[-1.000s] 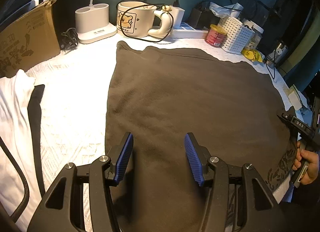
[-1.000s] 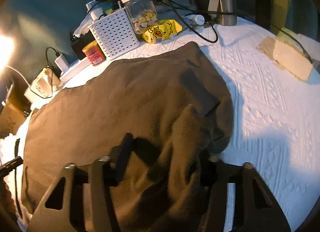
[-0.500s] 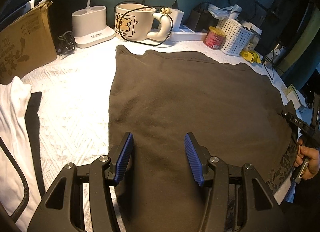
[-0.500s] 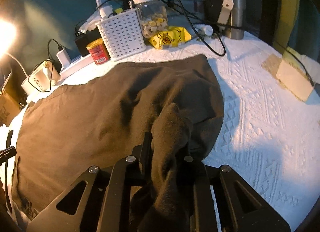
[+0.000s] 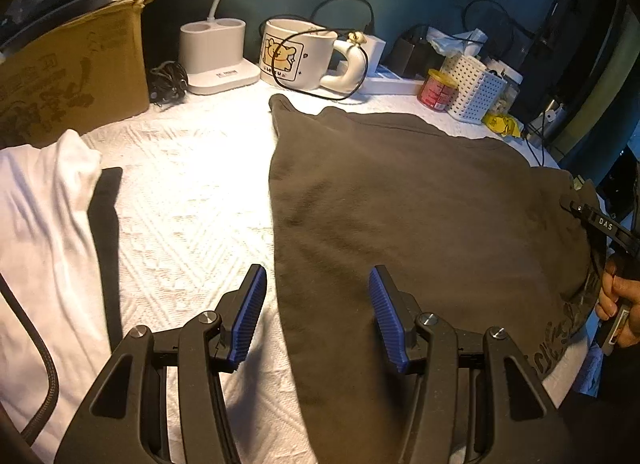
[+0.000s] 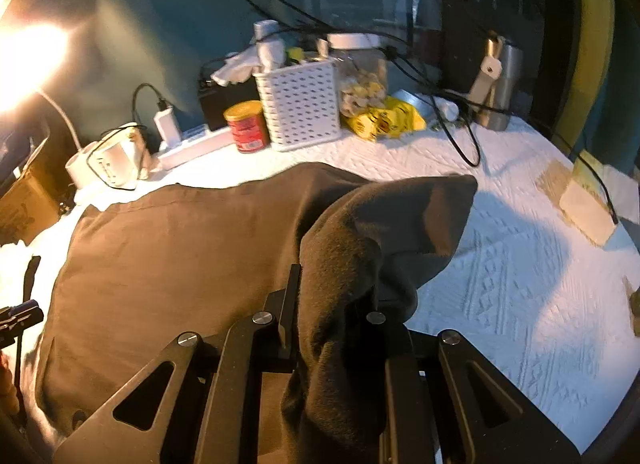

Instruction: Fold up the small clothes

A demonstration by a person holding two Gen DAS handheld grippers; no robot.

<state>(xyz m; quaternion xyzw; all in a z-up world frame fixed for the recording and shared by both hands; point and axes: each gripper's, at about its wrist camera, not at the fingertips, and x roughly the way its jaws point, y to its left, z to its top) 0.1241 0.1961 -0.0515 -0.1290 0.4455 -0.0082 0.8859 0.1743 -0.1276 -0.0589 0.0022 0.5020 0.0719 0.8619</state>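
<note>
I judge I am at the first fold: one side of the brown garment (image 5: 420, 224), which lies spread over the white quilted cover (image 5: 192, 200) across the middle and right of the left wrist view, is being lifted.

My left gripper (image 5: 316, 314) hovers at lower centre with its blue pads wide apart, straddling the garment's left edge and gripping nothing. At far left lies a white garment (image 5: 44, 232) with a black strip beside it.

In the right wrist view, my right gripper (image 6: 332, 304) at lower centre is clamped on a raised bunch of the brown cloth. Next I would carry that bunch toward the left of the frame and lay it flat.

Along the top, a mug (image 5: 296, 54), red can (image 6: 247, 126), white basket (image 6: 298, 104) and cables (image 6: 452, 132) crowd the garment's far edge; I would keep the cloth clear of them.
</note>
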